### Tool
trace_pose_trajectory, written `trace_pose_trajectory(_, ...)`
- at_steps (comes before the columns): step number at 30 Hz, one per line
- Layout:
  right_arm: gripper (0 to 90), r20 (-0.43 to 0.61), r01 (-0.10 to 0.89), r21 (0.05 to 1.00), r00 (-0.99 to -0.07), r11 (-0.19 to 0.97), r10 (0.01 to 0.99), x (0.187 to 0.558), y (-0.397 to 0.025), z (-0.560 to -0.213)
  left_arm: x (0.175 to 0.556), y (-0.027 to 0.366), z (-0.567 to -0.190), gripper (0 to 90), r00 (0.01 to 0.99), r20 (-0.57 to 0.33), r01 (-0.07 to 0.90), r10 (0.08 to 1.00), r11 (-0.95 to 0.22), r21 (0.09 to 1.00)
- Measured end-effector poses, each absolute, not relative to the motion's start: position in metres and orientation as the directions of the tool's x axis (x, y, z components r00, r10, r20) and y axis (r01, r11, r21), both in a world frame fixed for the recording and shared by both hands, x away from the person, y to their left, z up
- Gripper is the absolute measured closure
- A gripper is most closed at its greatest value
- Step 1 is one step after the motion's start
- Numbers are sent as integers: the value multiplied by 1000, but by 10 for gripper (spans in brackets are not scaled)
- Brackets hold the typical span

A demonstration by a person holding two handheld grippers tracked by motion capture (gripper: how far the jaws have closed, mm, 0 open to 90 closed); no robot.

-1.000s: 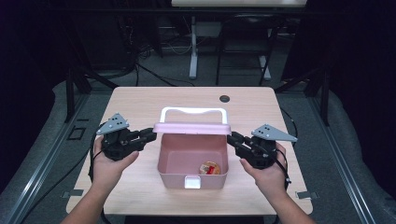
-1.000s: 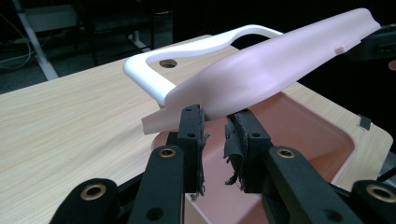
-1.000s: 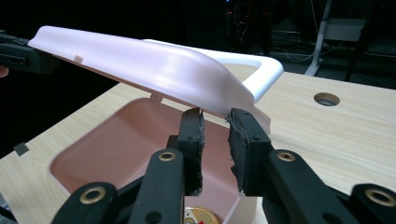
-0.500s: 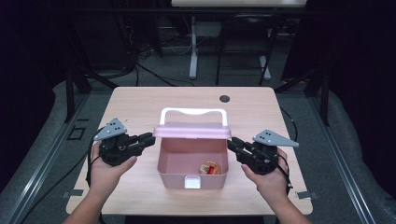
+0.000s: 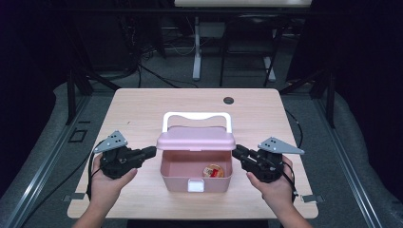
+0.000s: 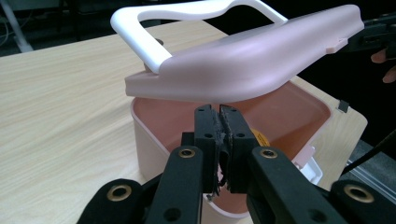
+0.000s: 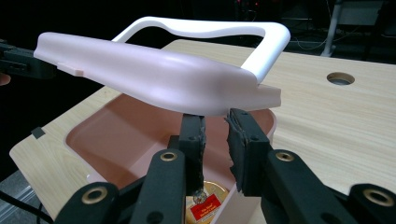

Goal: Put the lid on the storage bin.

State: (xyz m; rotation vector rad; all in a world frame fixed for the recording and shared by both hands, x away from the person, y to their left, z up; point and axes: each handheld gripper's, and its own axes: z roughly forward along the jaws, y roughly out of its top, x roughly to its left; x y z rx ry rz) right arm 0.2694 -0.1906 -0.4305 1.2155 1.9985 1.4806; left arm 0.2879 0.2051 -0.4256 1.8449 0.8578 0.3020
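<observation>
High view had the pink box (image 5: 196, 171) sitting near the table's (image 5: 142, 109) 6 o'clock edge, its pink lid (image 5: 196, 138) partly raised and tilted over the opening, white handle (image 5: 196, 117) sticking up at the 12 o'clock side. The left hand-held gripper (image 5: 148, 152) sat at the box's 9 o'clock, tips just beside the lid's edge, and the right hand-held gripper (image 5: 236, 152) mirrored it at 3 o'clock.

Left gripper view showed its jaws pressed together, nothing between them, right under the lid's rim (image 6: 243, 70); whether they touched the rim I couldn't tell. Right gripper view showed its jaws parted a bit with a clear gap, tips tucked under the lid's underside (image 7: 154, 74), not pinching anything I could see.

Labels: there was a small round thing (image 5: 214, 171) on the box floor with a red and yellow label, also peeking out between the right jaws (image 7: 205, 203). There's print on it, but way too small and blurry to read. The jaws cut most of it off in both gripper views. A white latch (image 5: 195, 185) sat on the box's front wall. A dark round hole (image 5: 228, 100) showed in the table near 12 o'clock.
</observation>
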Motion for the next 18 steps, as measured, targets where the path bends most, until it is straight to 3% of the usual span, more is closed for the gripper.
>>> trace_pose_trajectory(18, 752, 217, 449, 891, -547, 65, 809, 263, -195, -448, 284, 207, -439, 876, 712, -206, 443, 672, -202, 874)
